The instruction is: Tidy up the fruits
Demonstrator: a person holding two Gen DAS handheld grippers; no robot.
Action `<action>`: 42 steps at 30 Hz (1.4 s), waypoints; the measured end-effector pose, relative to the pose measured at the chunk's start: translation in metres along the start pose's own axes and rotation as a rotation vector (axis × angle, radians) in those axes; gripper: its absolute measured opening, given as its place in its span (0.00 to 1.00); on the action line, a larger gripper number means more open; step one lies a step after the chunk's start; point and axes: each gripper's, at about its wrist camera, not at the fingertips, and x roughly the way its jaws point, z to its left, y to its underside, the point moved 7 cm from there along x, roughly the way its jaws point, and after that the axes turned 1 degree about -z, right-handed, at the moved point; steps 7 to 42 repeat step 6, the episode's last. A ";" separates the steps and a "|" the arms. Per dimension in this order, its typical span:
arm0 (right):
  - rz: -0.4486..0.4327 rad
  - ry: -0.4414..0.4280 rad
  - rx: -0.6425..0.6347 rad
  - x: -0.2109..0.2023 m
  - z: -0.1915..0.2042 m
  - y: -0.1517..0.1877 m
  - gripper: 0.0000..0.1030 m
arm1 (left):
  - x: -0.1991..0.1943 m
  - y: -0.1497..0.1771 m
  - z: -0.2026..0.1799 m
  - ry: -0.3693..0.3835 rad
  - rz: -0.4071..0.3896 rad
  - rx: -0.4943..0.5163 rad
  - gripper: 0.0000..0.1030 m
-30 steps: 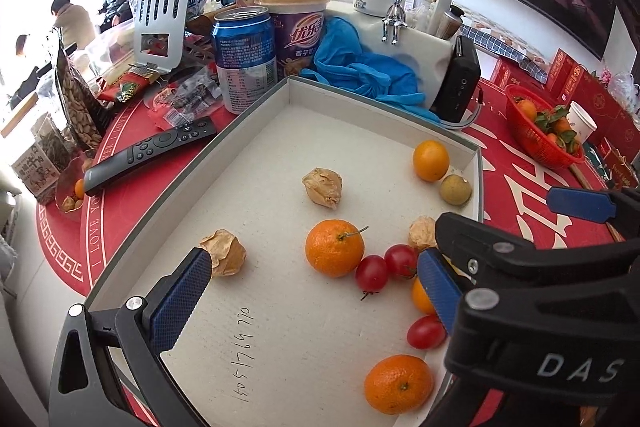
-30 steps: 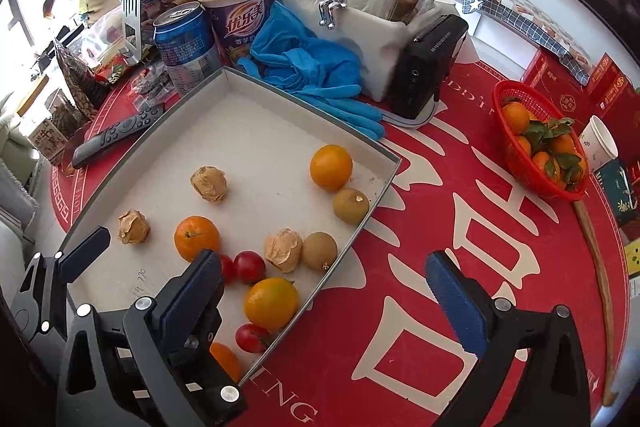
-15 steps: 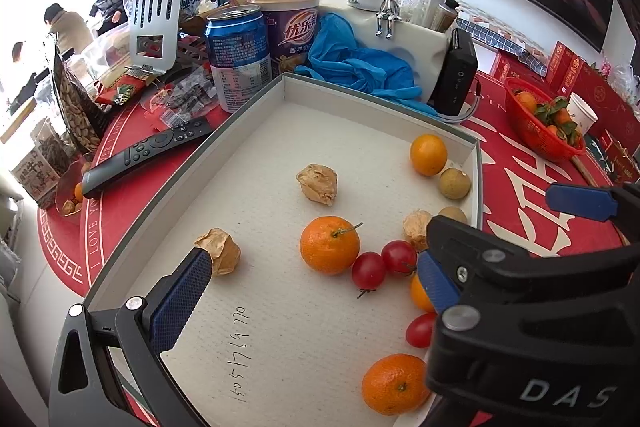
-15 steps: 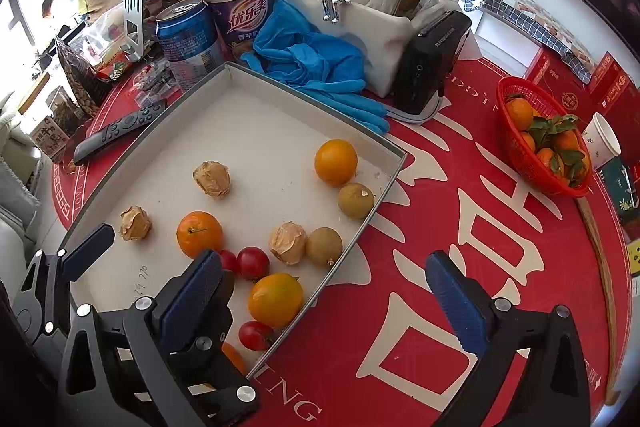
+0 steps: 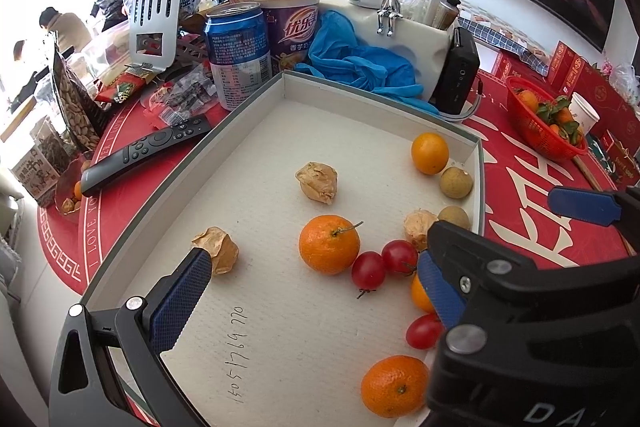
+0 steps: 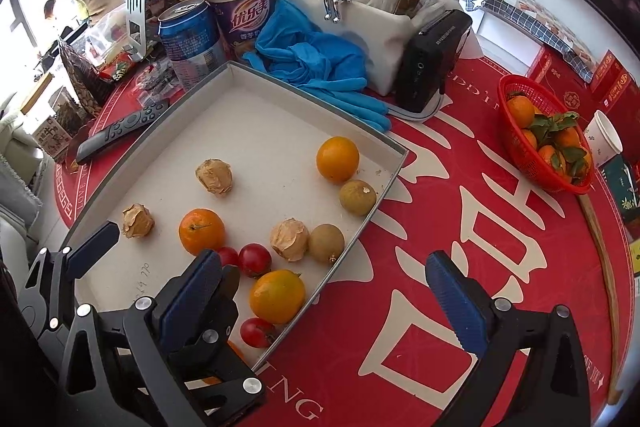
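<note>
A white tray (image 5: 360,107) (image 6: 304,95) holds loose fruit: a stemmed tangerine (image 5: 329,244) (image 6: 201,231), a second tangerine (image 5: 394,391), two oranges (image 5: 429,153) (image 6: 277,295), three cherry tomatoes (image 5: 368,270) (image 6: 254,259), husked physalis (image 5: 317,182) (image 6: 214,176) and brown longans (image 5: 456,181) (image 6: 357,197). My left gripper (image 5: 312,291) is open and empty above the tray's near half. My right gripper (image 6: 326,297) is open and empty, straddling the tray's right front edge.
A red basket of tangerines (image 6: 544,143) (image 5: 544,123) stands on the red tablecloth at the right by a paper cup (image 6: 606,139). Behind the tray are blue gloves (image 6: 316,63), a blue can (image 5: 237,55), a purple cup (image 5: 288,23), a black device (image 6: 432,67) and a remote (image 5: 144,155).
Both grippers have drifted slightly; the views shifted a little lower over the tray. No fruit has moved and both grippers stay open.
</note>
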 end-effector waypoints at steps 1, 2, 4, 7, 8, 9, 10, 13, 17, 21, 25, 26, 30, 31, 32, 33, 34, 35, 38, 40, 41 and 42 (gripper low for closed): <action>-0.001 0.001 0.000 0.000 0.000 0.000 1.00 | 0.000 0.000 0.000 0.000 -0.002 0.000 1.00; -0.001 0.000 0.001 0.000 0.000 0.000 1.00 | 0.000 0.000 0.000 0.001 -0.008 0.000 1.00; -0.004 -0.002 0.006 -0.001 0.000 0.000 1.00 | -0.002 -0.001 -0.001 0.000 -0.031 0.007 1.00; -0.011 -0.009 0.014 -0.002 -0.001 0.000 1.00 | -0.004 -0.003 -0.003 -0.005 -0.048 0.021 1.00; -0.011 -0.009 0.014 -0.002 -0.001 0.000 1.00 | -0.004 -0.003 -0.003 -0.005 -0.048 0.021 1.00; -0.011 -0.009 0.014 -0.002 -0.001 0.000 1.00 | -0.004 -0.003 -0.003 -0.005 -0.048 0.021 1.00; -0.011 -0.009 0.014 -0.002 -0.001 0.000 1.00 | -0.004 -0.003 -0.003 -0.005 -0.048 0.021 1.00; -0.011 -0.009 0.014 -0.002 -0.001 0.000 1.00 | -0.004 -0.003 -0.003 -0.005 -0.048 0.021 1.00; -0.011 -0.009 0.014 -0.002 -0.001 0.000 1.00 | -0.004 -0.003 -0.003 -0.005 -0.048 0.021 1.00; -0.011 -0.009 0.014 -0.002 -0.001 0.000 1.00 | -0.004 -0.003 -0.003 -0.005 -0.048 0.021 1.00; -0.011 -0.009 0.014 -0.002 -0.001 0.000 1.00 | -0.004 -0.003 -0.003 -0.005 -0.048 0.021 1.00; -0.011 -0.009 0.014 -0.002 -0.001 0.000 1.00 | -0.004 -0.003 -0.003 -0.005 -0.048 0.021 1.00; -0.011 -0.009 0.014 -0.002 -0.001 0.000 1.00 | -0.004 -0.003 -0.003 -0.005 -0.048 0.021 1.00; -0.011 -0.009 0.014 -0.002 -0.001 0.000 1.00 | -0.004 -0.003 -0.003 -0.005 -0.048 0.021 1.00; -0.011 -0.009 0.014 -0.002 -0.001 0.000 1.00 | -0.004 -0.003 -0.003 -0.005 -0.048 0.021 1.00; -0.011 -0.009 0.014 -0.002 -0.001 0.000 1.00 | -0.004 -0.003 -0.003 -0.005 -0.048 0.021 1.00; -0.011 -0.009 0.014 -0.002 -0.001 0.000 1.00 | -0.004 -0.003 -0.003 -0.005 -0.048 0.021 1.00; -0.011 -0.009 0.014 -0.002 -0.001 0.000 1.00 | -0.004 -0.003 -0.003 -0.005 -0.048 0.021 1.00; -0.011 -0.009 0.014 -0.002 -0.001 0.000 1.00 | -0.004 -0.003 -0.003 -0.005 -0.048 0.021 1.00; -0.011 -0.009 0.014 -0.002 -0.001 0.000 1.00 | -0.004 -0.003 -0.003 -0.005 -0.048 0.021 1.00; -0.011 -0.009 0.014 -0.002 -0.001 0.000 1.00 | -0.004 -0.003 -0.003 -0.005 -0.048 0.021 1.00; -0.011 -0.009 0.014 -0.002 -0.001 0.000 1.00 | -0.004 -0.003 -0.003 -0.005 -0.048 0.021 1.00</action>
